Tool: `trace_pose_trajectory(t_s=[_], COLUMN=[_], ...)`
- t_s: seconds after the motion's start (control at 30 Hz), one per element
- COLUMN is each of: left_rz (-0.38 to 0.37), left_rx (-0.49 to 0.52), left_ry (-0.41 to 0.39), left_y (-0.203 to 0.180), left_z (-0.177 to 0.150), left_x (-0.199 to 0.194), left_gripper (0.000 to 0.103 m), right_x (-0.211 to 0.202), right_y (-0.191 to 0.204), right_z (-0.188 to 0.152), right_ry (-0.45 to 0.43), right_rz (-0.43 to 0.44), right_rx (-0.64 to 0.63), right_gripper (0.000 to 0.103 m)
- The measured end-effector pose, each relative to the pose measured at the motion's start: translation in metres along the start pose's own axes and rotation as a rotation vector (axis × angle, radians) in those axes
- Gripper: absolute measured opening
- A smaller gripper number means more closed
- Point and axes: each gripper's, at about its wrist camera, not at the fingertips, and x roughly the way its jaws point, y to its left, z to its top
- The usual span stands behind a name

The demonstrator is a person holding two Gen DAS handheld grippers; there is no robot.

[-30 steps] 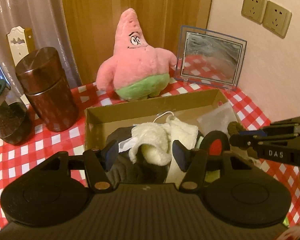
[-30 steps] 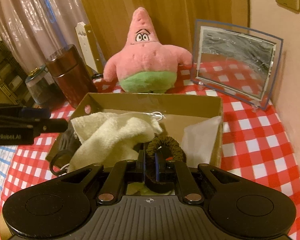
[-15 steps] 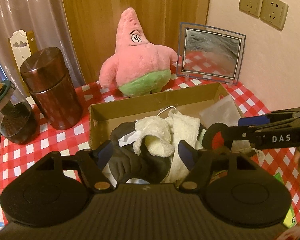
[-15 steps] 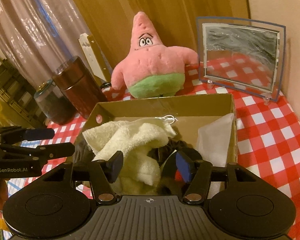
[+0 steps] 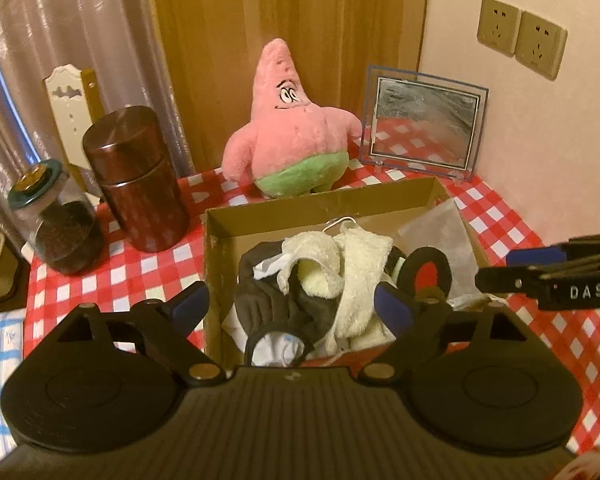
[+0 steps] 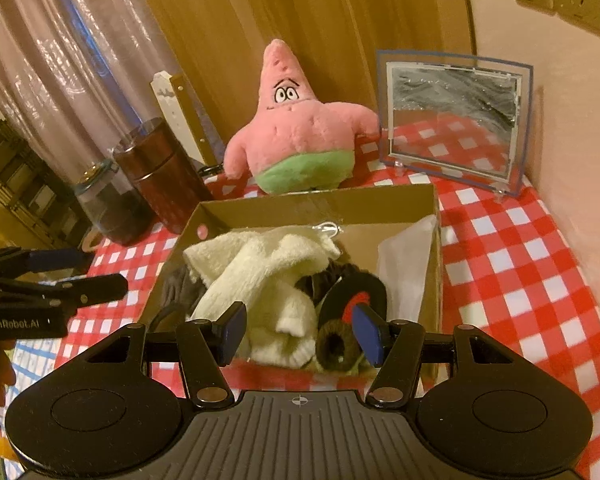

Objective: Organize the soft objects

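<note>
An open cardboard box (image 5: 320, 208) on the checked cloth holds a cream towel (image 5: 356, 264), a dark grey garment (image 5: 272, 300), a black ring with a red centre (image 5: 428, 268) and a white pouch (image 5: 440, 232). My left gripper (image 5: 292, 306) hovers over the box's near end. Its jaws are opening and nothing is pressed between them. My right gripper (image 6: 299, 332) stands open above the towel (image 6: 268, 272). A brown scrunchie (image 6: 338, 346) lies loose in the box just below it. A pink star plush (image 5: 296, 136) stands behind the box.
A brown canister (image 5: 136, 176) and a glass jar (image 5: 56, 224) stand left of the box. A framed mirror (image 5: 424, 120) leans on the wall at back right, under wall sockets (image 5: 520, 36). Curtain and wood panel close off the back.
The right gripper went from shut on the brown scrunchie to open, leaving it in the box. The left jaws spread wider. Both grippers drew back and up from the box.
</note>
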Motion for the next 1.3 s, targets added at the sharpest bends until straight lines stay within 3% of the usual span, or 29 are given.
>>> trace_pose_trajectory(t_s=[0.3, 0.5, 0.73, 0.87, 1.3], left_rz=[-0.005, 0.012, 0.036, 0.065, 0.053], left_rx=[-0.026, -0.063, -0.117, -0.143, -0.253], left_ry=[-0.046, -0.065, -0.071, -0.083, -0.078], left_y=[-0.011, -0.02, -0.023, -0.027, -0.059], left_z=[-0.023, -0.048, -0.087, -0.114, -0.188], left_x=[-0.064, -0.103, -0.145, -0.167, -0.215], left_gripper=[0.094, 0.098, 0.1, 0.1, 0.099], right_x=[-0.052, -0.09, -0.126, -0.146, -0.196], right_y=[0.019, 0.027, 0.041, 0.045, 0.056], right_z=[-0.022, -0.041, -0.073, -0.092, -0.156], right_ry=[0.01, 0.01, 0.015, 0.005, -0.025], right_rz=[-0.017, -0.012, -0.02, -0.037, -0.081], right_rx=[-0.015, 0.0, -0.019, -0.027, -0.013], right_gripper=[0.059, 0.066, 0.078, 0.079, 0.08])
